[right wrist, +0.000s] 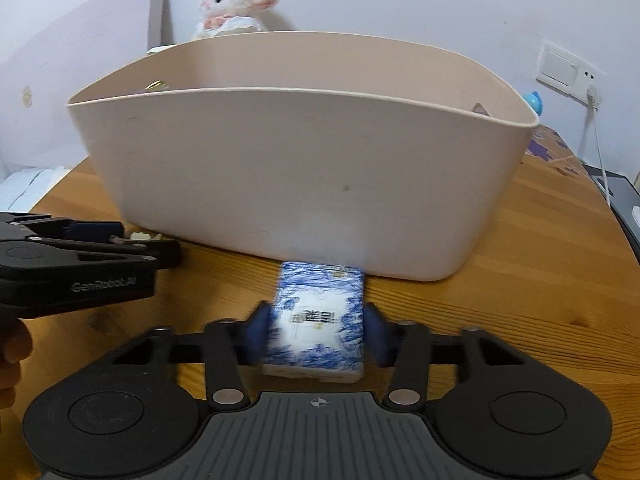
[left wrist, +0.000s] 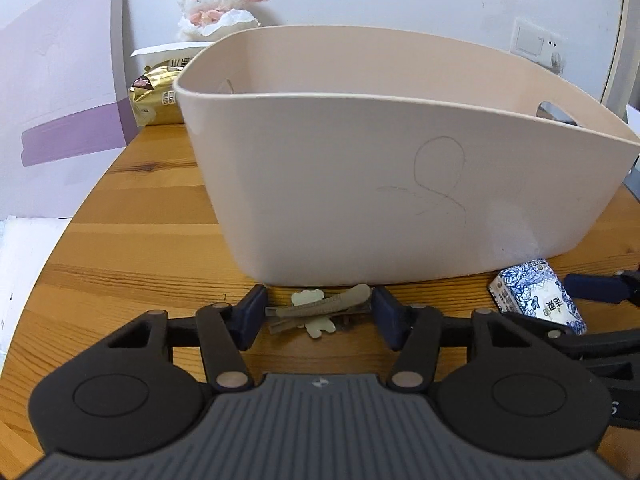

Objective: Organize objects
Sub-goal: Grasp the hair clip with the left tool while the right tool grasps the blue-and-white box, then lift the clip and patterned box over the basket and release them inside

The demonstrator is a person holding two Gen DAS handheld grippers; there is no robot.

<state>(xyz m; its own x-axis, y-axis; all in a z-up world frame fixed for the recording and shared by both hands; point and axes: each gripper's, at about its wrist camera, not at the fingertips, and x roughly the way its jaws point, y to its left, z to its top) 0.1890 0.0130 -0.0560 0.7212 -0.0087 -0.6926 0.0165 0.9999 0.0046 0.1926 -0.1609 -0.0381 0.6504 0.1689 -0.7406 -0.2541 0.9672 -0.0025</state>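
Observation:
A beige plastic basket [left wrist: 360,184] stands on the wooden table, close in front of both grippers; it also shows in the right wrist view [right wrist: 304,168]. A pale green hair clip [left wrist: 320,310] lies on the table just before the basket. My left gripper [left wrist: 319,318] is open, its blue pads either side of the clip with gaps showing. A blue-and-white tissue pack [right wrist: 318,320] sits between the pads of my right gripper [right wrist: 316,334], which is shut on it. The pack also shows in the left wrist view [left wrist: 538,298].
A white plush lamb [left wrist: 220,0] and a gold snack bag [left wrist: 154,96] sit behind the basket at the left. A purple-and-white board [left wrist: 60,80] leans at the far left. A wall socket [right wrist: 568,70] with a cable is at the right. The left gripper's body [right wrist: 80,264] is beside the right one.

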